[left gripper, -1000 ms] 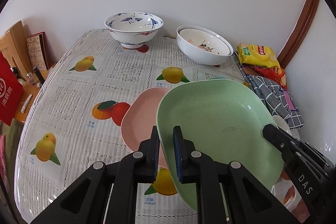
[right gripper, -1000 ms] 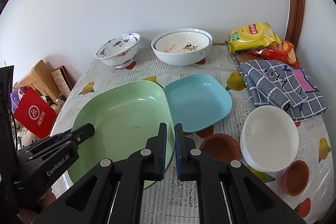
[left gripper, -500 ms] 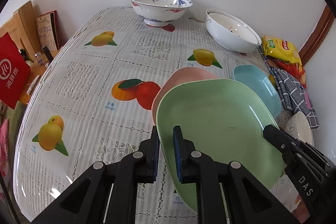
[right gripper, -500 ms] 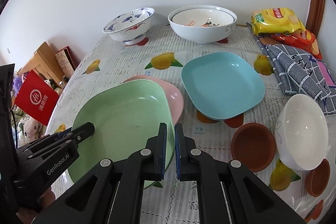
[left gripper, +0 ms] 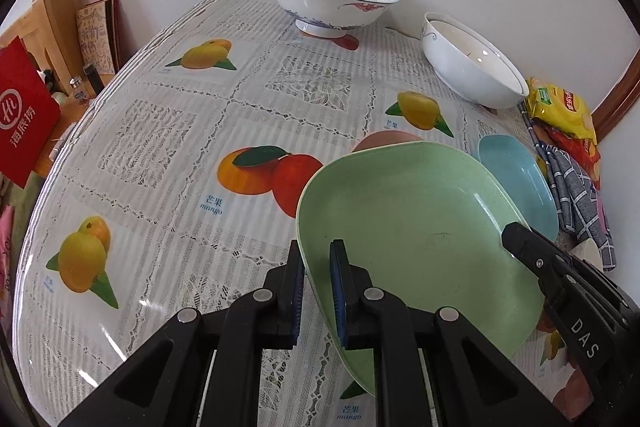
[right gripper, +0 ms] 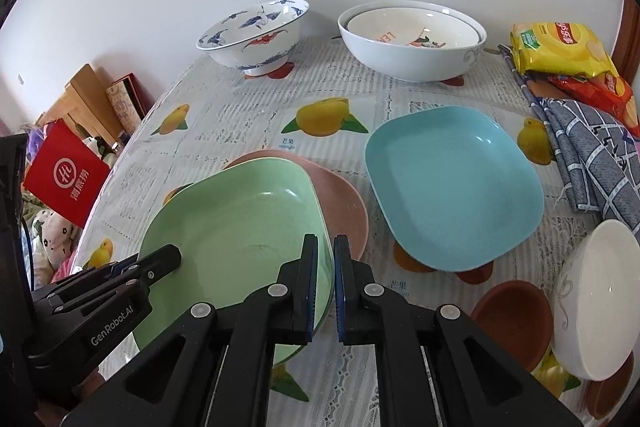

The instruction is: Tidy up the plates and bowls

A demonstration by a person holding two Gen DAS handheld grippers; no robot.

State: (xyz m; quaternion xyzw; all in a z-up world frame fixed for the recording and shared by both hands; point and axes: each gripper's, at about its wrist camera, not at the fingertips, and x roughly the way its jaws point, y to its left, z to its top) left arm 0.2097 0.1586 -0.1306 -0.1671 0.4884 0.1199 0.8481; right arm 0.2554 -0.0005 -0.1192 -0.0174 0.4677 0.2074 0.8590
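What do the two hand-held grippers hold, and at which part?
Both hold the green plate by its rim: left hand-held gripper and right hand-held gripper at opposite edges.

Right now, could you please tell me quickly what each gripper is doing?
Left gripper: shut on the green plate's rim.
Right gripper: shut on the same plate's opposite rim.

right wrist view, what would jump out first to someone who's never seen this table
The big green plate in the foreground, gripped on opposite rims by the left gripper and the right gripper, sits over a pink plate that peeks out behind it. To its right lies a blue plate on the fruit-print tablecloth, and at the back by the wall stands a blue-and-red painted bowl.
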